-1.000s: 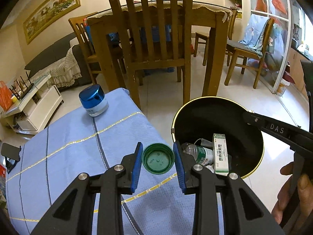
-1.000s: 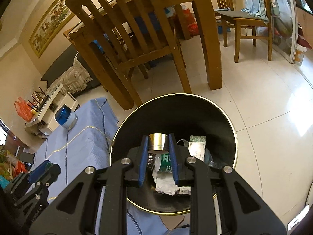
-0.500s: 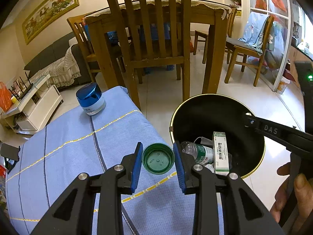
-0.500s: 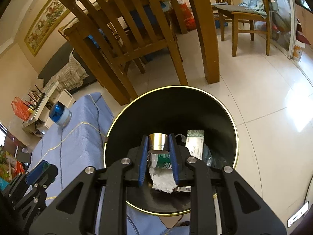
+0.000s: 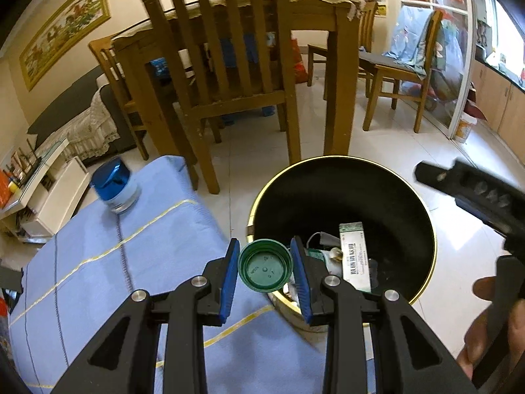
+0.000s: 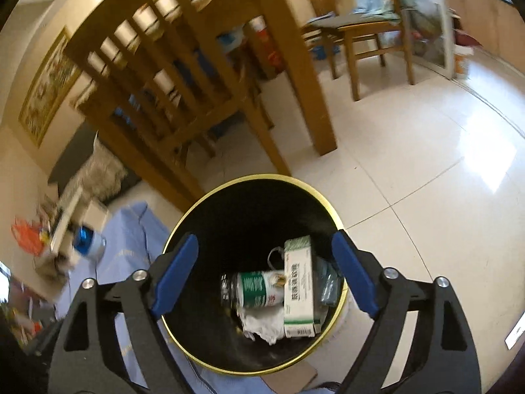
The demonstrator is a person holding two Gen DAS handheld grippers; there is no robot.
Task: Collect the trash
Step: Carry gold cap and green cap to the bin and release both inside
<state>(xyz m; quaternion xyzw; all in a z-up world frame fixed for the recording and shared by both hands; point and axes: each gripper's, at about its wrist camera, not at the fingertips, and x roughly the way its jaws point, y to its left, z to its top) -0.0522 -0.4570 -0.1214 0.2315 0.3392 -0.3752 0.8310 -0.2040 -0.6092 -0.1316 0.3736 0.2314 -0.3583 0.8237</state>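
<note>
1. My left gripper point(image 5: 265, 271) is closed on a green cap point(image 5: 265, 270). The blue pads press its rim from both sides, and its hollow inside faces the camera.

2. A second ago this cap was over the blue cloth point(image 5: 131, 262). Now it hangs at the near edge of the bin point(image 5: 423, 203), partly over the gold rim. I judge that it is almost in place for the drop.

3. My right gripper point(image 6: 262, 274) is wide open and empty above the bin. Half a second ago it pinched a small metal cap; now that cap is out of the jaws. A small shiny piece lies among the trash, maybe the same one, but I cannot be sure.

4. So one item is delivered, and the green cap is next.

5. The cap is round plastic, hard and smooth, with a thin wall. It looks light and should fall freely when I open.

6. The bin is round and black inside, with a thin gold rim. In it lie a clear bottle point(image 6: 252, 290) with a green label, a long white and green box point(image 6: 298, 287) and crumpled white paper point(image 6: 262, 323).

7. The cloth is soft, with yellow lines. On its far corner stands a jar point(image 5: 115, 187) with a shiny blue lid, not yet collected.
</note>
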